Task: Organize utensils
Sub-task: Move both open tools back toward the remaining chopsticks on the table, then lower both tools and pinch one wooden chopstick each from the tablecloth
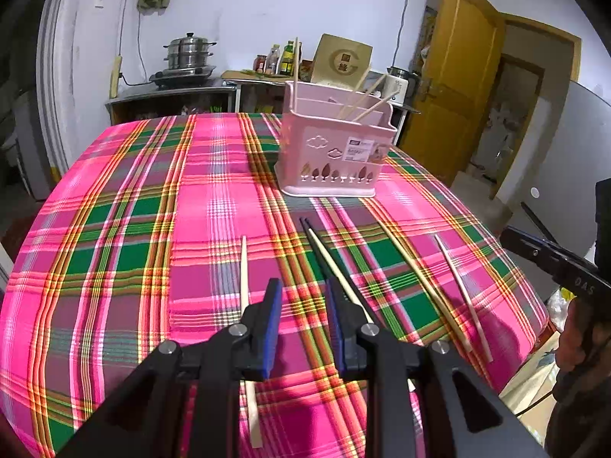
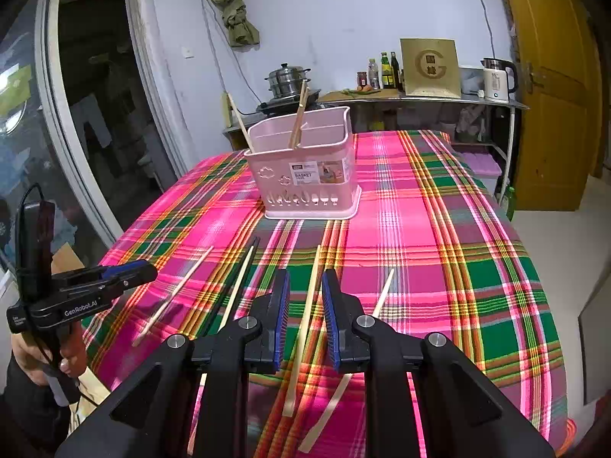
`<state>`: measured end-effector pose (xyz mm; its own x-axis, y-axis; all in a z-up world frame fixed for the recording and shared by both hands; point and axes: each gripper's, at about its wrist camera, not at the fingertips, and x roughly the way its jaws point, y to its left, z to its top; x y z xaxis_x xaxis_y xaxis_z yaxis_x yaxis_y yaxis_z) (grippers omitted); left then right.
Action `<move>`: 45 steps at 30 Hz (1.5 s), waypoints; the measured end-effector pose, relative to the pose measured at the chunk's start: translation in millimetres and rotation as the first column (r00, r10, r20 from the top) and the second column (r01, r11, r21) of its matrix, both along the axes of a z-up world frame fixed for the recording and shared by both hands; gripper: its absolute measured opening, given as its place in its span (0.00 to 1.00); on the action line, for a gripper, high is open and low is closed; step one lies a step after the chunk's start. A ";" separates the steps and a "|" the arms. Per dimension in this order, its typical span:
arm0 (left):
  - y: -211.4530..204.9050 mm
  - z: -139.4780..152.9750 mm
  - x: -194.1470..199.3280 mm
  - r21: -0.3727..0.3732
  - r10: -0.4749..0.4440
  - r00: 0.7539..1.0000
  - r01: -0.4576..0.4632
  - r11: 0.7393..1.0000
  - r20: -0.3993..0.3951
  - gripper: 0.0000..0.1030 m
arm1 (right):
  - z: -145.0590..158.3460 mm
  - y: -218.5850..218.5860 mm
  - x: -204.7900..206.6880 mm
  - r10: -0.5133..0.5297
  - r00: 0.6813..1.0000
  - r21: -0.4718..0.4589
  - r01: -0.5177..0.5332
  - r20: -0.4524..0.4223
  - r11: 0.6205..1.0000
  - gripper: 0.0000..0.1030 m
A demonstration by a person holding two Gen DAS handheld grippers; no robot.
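A pink utensil basket (image 1: 332, 152) (image 2: 309, 175) stands on the plaid tablecloth and holds several wooden chopsticks (image 1: 366, 99). Several loose chopsticks lie in front of it: a pale one at left (image 1: 243, 271), a black pair with a pale one (image 1: 324, 252), and two at right (image 1: 420, 278) (image 1: 458, 282). My left gripper (image 1: 303, 297) is open and empty above the cloth, between the left chopstick and the black pair. My right gripper (image 2: 305, 286) is open, its fingers either side of a wooden chopstick (image 2: 305, 320) lying on the cloth. The left gripper also shows in the right wrist view (image 2: 126, 273).
The plaid tablecloth (image 1: 114, 229) (image 2: 458, 267) covers a round table. Behind it a counter holds a steamer pot (image 1: 189, 53), bottles (image 1: 282, 59), a brown box (image 2: 431, 66) and a kettle (image 2: 496, 78). A yellow door (image 1: 462, 76) stands at right.
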<state>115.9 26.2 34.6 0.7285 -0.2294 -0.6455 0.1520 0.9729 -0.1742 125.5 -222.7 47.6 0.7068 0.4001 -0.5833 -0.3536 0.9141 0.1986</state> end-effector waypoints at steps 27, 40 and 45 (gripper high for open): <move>18.5 -34.2 65.4 0.122 0.038 0.989 -0.021 0.992 -0.140 0.24 | -45.1 -23.5 52.7 -0.136 0.978 -0.095 0.122 -0.158 0.988 0.17; 17.1 -50.2 100.0 0.170 0.052 0.978 -0.017 0.985 -0.201 0.24 | -64.4 -11.7 85.6 -0.160 0.960 -0.179 0.120 -0.229 0.976 0.17; 11.1 -50.9 104.2 0.205 0.047 0.980 -0.006 0.979 -0.195 0.24 | -67.7 -3.3 89.5 -0.168 0.959 -0.228 0.116 -0.226 0.967 0.17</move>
<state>220.1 37.3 -16.3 0.5858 -0.0615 -0.8081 0.1085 0.9941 0.0030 215.0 -226.1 -20.0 0.5744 0.1560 -0.8036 -0.1825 0.9814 0.0601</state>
